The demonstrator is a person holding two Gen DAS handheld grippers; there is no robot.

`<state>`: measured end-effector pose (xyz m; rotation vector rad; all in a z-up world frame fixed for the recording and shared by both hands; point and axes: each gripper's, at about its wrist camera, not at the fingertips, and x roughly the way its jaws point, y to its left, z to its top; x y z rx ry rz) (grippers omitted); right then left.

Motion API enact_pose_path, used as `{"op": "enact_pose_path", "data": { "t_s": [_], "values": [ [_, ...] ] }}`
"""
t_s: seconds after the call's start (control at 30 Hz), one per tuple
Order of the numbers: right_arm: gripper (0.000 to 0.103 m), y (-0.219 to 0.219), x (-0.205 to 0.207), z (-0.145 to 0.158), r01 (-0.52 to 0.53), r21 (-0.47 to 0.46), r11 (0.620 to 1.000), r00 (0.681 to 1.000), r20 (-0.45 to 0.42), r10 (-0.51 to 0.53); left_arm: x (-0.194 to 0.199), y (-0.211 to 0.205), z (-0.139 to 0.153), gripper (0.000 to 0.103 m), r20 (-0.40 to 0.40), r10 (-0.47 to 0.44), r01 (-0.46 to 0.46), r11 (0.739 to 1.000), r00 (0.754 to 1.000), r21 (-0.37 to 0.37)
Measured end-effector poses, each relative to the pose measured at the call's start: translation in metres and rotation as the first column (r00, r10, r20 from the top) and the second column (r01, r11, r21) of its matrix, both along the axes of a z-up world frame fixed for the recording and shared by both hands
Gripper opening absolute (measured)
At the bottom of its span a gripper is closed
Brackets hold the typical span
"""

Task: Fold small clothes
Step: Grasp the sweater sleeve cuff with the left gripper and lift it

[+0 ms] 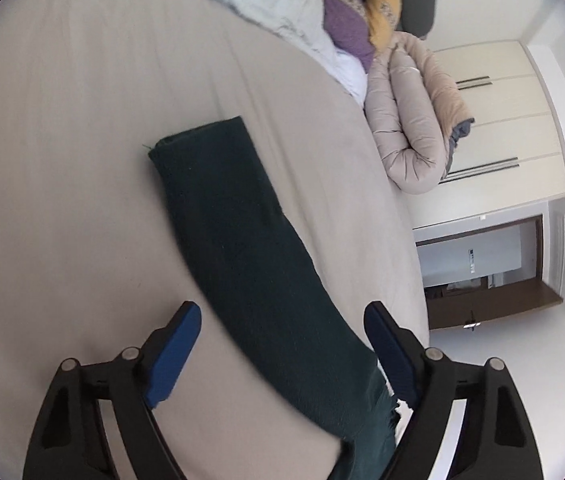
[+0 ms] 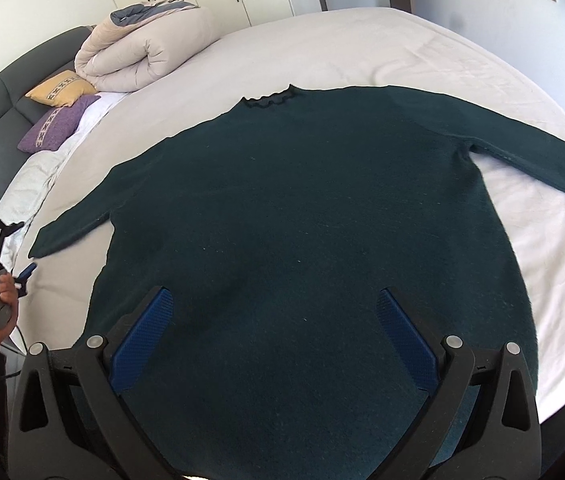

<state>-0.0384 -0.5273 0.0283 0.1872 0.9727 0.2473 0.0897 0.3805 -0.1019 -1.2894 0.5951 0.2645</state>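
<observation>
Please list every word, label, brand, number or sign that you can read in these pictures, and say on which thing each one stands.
No text can be read in either view.
The dark green sweater shows no label or print.
The purple cushion and the yellow cushion carry only a woven pattern, no letters.
Small marks beyond the doorway are too blurred to read.

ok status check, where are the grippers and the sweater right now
Left gripper open over one sleeve. Right gripper open above the sweater, spread flat on bed. Nothing on the sweater.

A rolled beige duvet lies on the bed beside a yellow cushion and purple cushion; white wardrobe doors stand behind.
</observation>
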Motion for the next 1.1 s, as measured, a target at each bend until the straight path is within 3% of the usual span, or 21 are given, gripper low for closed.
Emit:
{"op": "enact_pose_path", "data": {
  "t_s": [0.27, 0.33, 0.4, 0.43, 0.5, 0.6, 0.7, 0.77, 0.83, 0.87, 0.9, 0.93, 0.97, 1.03, 1.1],
  "values": [
    [0.101, 0.015, 0.014, -0.008, -0.018, 0.013, 1.000, 1.000, -0.024, 0.019, 0.010, 0.024, -0.011, 0.084, 0.006, 0.113, -0.112, 0.991, 0.994, -0.066],
    [0.098, 0.017, 0.015, -0.011, -0.025, 0.013, 1.000, 0.999, -0.028, 0.025, 0.017, 0.032, -0.015, 0.075, 0.005, 0.134, -0.134, 0.989, 0.991, -0.067],
    [0.096, 0.019, 0.016, -0.013, -0.032, 0.012, 0.999, 0.999, -0.024, 0.032, 0.022, 0.039, -0.021, 0.045, -0.014, 0.144, -0.144, 0.986, 0.990, -0.079],
    [0.095, 0.020, 0.016, -0.013, -0.038, 0.013, 0.999, 0.999, -0.020, 0.038, 0.024, 0.044, -0.026, 0.036, -0.024, 0.142, -0.144, 0.984, 0.990, -0.101],
    [0.088, 0.020, 0.016, -0.014, -0.046, 0.012, 0.999, 0.999, -0.017, 0.046, 0.024, 0.048, -0.031, 0.008, -0.047, 0.145, -0.149, 0.982, 0.988, -0.113],
    [0.076, 0.016, 0.019, -0.018, -0.046, 0.016, 0.999, 0.999, -0.024, 0.047, 0.029, 0.048, -0.023, 0.007, -0.077, 0.133, -0.137, 0.989, 0.988, -0.057],
    [0.057, 0.009, 0.027, -0.024, -0.048, 0.042, 0.998, 0.997, -0.061, 0.050, 0.046, 0.030, 0.009, 0.006, -0.082, 0.060, -0.052, 0.994, 0.995, 0.099],
    [0.053, 0.001, 0.033, -0.026, -0.034, 0.068, 0.997, 0.996, -0.075, 0.040, 0.064, 0.005, 0.038, 0.006, -0.080, -0.037, 0.055, 0.971, 0.996, 0.233],
    [0.052, -0.006, 0.042, -0.025, -0.018, 0.100, 0.995, 0.997, -0.074, 0.025, 0.087, -0.034, 0.068, 0.006, -0.096, -0.172, 0.196, 0.904, 0.980, 0.381],
    [0.052, -0.011, 0.044, -0.024, -0.011, 0.116, 0.993, 0.997, -0.076, 0.020, 0.100, -0.068, 0.086, 0.006, -0.130, -0.252, 0.283, 0.825, 0.959, 0.490],
    [0.052, -0.016, 0.053, -0.023, 0.000, 0.151, 0.988, 0.996, -0.087, 0.013, 0.110, -0.102, 0.099, 0.006, -0.171, -0.314, 0.352, 0.728, 0.934, 0.589],
    [0.052, -0.020, 0.059, -0.024, 0.009, 0.178, 0.984, 0.995, -0.096, 0.008, 0.116, -0.140, 0.109, 0.006, -0.219, -0.365, 0.409, 0.607, 0.905, 0.682],
    [0.052, -0.024, 0.065, -0.024, 0.017, 0.200, 0.980, 0.995, -0.103, 0.004, 0.119, -0.171, 0.113, 0.006, -0.257, -0.398, 0.444, 0.506, 0.881, 0.739],
    [0.052, -0.028, 0.080, -0.026, 0.025, 0.247, 0.969, 0.992, -0.126, 0.007, 0.121, -0.244, 0.111, 0.006, -0.344, -0.473, 0.506, 0.271, 0.811, 0.819],
    [0.052, -0.029, 0.096, -0.032, 0.020, 0.306, 0.952, 0.986, -0.165, 0.032, 0.114, -0.302, 0.098, 0.006, -0.406, -0.507, 0.521, 0.103, 0.760, 0.848]
  ]
}}
